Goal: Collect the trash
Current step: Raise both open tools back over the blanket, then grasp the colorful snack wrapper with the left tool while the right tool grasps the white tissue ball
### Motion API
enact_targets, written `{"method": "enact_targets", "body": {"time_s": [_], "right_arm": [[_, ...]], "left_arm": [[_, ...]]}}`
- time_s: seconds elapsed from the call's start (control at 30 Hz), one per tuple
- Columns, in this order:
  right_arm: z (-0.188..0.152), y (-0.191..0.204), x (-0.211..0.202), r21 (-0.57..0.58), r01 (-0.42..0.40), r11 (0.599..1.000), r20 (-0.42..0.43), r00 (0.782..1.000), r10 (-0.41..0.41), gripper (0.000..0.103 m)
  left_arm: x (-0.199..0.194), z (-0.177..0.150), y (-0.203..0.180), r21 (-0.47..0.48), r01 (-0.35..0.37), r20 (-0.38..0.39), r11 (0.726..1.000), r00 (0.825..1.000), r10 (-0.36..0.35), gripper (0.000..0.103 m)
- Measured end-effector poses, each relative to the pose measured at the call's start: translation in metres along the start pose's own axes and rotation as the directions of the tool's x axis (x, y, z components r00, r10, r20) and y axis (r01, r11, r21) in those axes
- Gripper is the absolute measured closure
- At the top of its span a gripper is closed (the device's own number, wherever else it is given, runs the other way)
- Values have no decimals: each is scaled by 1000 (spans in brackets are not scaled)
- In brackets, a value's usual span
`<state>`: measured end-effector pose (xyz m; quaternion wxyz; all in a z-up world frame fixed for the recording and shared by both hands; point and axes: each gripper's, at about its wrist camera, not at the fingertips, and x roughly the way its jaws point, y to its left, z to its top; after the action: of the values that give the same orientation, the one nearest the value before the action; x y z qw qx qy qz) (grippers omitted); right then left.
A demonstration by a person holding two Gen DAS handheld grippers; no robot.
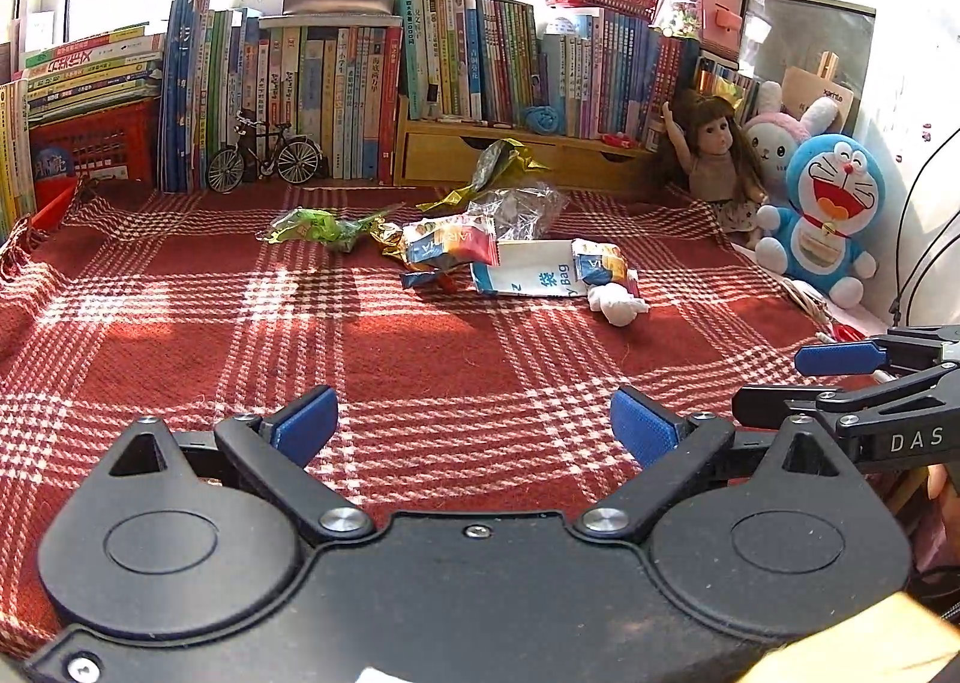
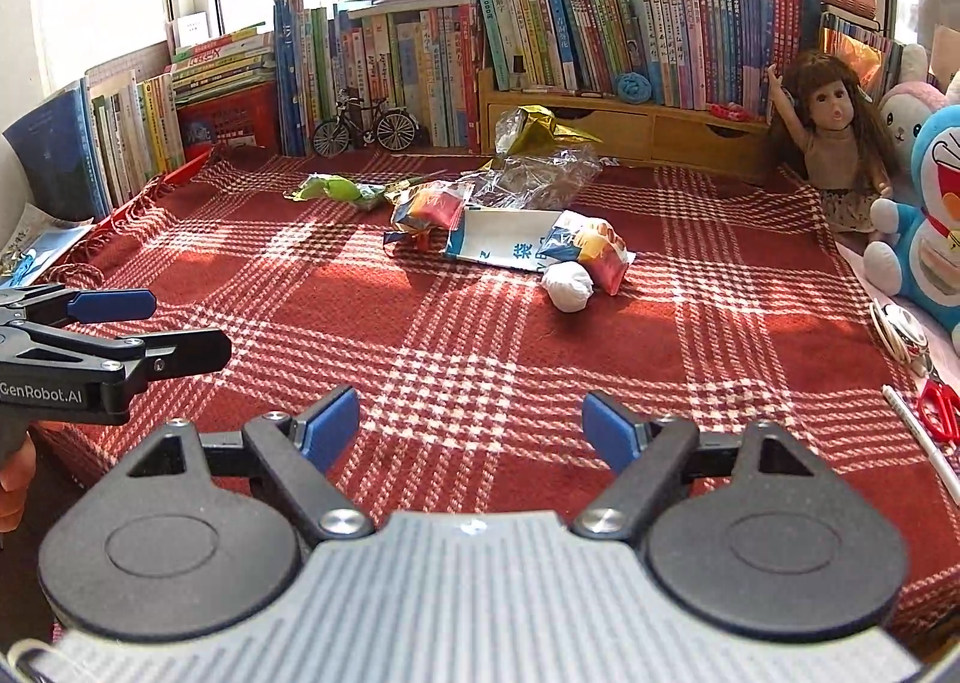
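Nearest the lens in the left wrist view, my left gripper stands wide with nothing between its blue pads, only the red plaid cloth below. In the right wrist view my right gripper is likewise wide and empty over the same cloth.

Finding: nothing is held by either claw, so I judge the step in hand to be the approach to the first pick.

Location of the trash: a loose cluster at centre frame, slightly above the middle, well apart from both claws. It comprises a white flat bag with blue print, a crumpled white wad touching its lower right corner, colourful snack wrappers, clear plastic film, a green wrapper to the left and gold foil behind.

Orientation: the white bag lies flat, its long axis running left to right across the frame, its open end not discernible.

Next move, in my judgement: reach forward and down, and close on the near wad or the bag's edge.
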<state>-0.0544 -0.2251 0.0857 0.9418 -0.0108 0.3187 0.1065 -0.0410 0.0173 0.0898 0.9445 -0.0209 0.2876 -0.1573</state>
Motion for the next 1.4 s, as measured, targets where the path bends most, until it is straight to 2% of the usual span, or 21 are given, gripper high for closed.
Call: {"method": "enact_targets", "body": {"time_s": [0.33,0.6,0.87,1.0,1.13,1.4], "right_arm": [[24,-22,32,17,49,999,29,998,-49,14],[30,-41,71,28,79,996,-5,997,-79,14],[37,-56,108,-8,108,994,-47,993,-108,14],[43,-60,126,-6,84,996,-67,994,-84,14],[49,-60,142,-24,72,997,-80,994,-73,19],[53,-61,171,-31,38,999,-120,992,-42,28]], "left_arm": [[47,30,5,-12,-34,16,999,999,34,6],[92,41,11,-25,-50,-5,998,999,50,6],[138,58,12,-50,-33,-32,998,999,31,7],[162,74,14,-87,-44,-12,995,999,43,8],[190,89,15,-130,-39,-18,991,999,37,8],[239,97,15,-128,-83,-37,988,996,78,7]]}}
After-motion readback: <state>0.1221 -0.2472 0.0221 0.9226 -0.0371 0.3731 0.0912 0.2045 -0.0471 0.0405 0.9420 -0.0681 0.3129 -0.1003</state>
